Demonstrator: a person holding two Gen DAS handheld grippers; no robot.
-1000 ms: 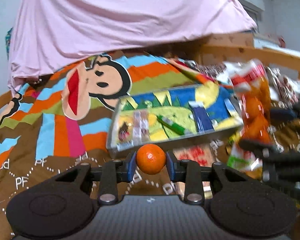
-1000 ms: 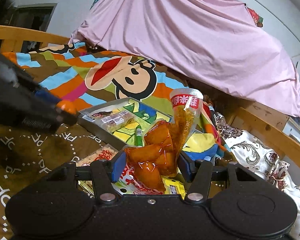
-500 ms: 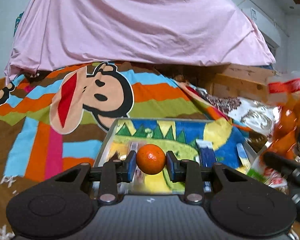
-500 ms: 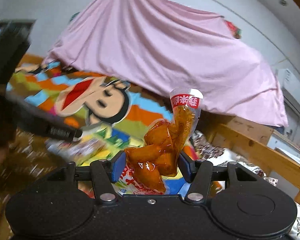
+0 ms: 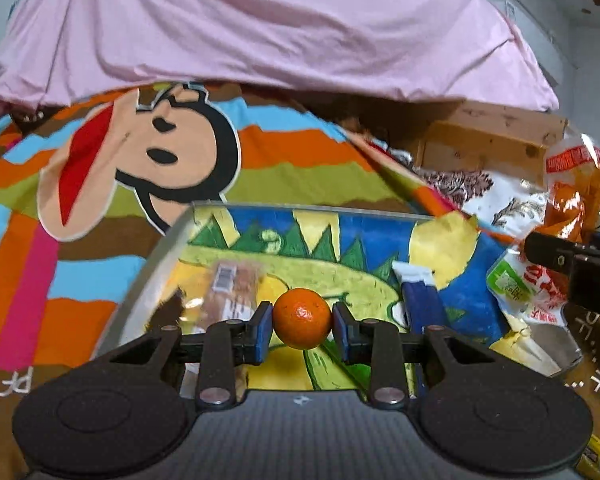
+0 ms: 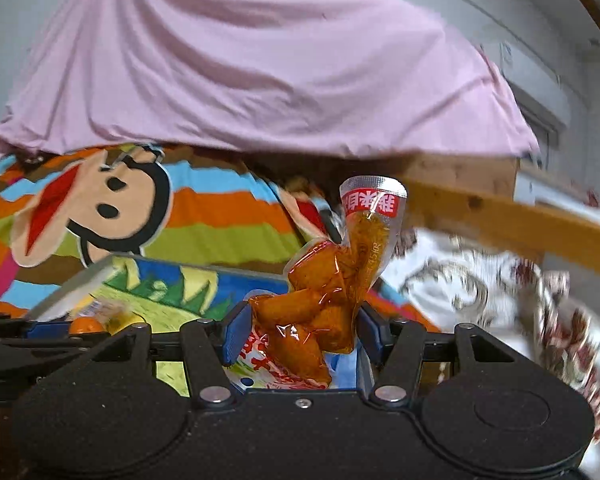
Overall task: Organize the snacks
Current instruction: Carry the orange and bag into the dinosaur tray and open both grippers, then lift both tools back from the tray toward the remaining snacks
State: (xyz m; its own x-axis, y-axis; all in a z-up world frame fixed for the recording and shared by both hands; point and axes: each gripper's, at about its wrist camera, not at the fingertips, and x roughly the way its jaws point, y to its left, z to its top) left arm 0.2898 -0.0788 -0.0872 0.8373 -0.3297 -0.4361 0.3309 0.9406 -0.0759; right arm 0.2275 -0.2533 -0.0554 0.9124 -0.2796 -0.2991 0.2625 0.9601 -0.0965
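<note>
The left claw [image 5: 302,326] is gripping a small orange [image 5: 302,323] between its blue pads, and the orange is hanging directly over the near half of the picture-printed tray [image 5: 172,236] that is lying on the bed. The tray's long axis is running crosswise to the claw, so the free spot, between the brown wrapped snack [image 5: 232,292] on the left and the blue packet [image 5: 422,304] on the right, is lying straight ahead and below. The right claw [image 6: 300,338] is squeezing a clear pouch of orange-brown pieces [image 6: 324,304], which is standing upright with its red-labelled top above the pads. That claw is arriving over the tray's right end, beside a green-and-red packet [image 5: 518,286] slumping at the rim. Judging by this, the left hand is nearer a clear drop point and probably only needs to lower and let go.
</note>
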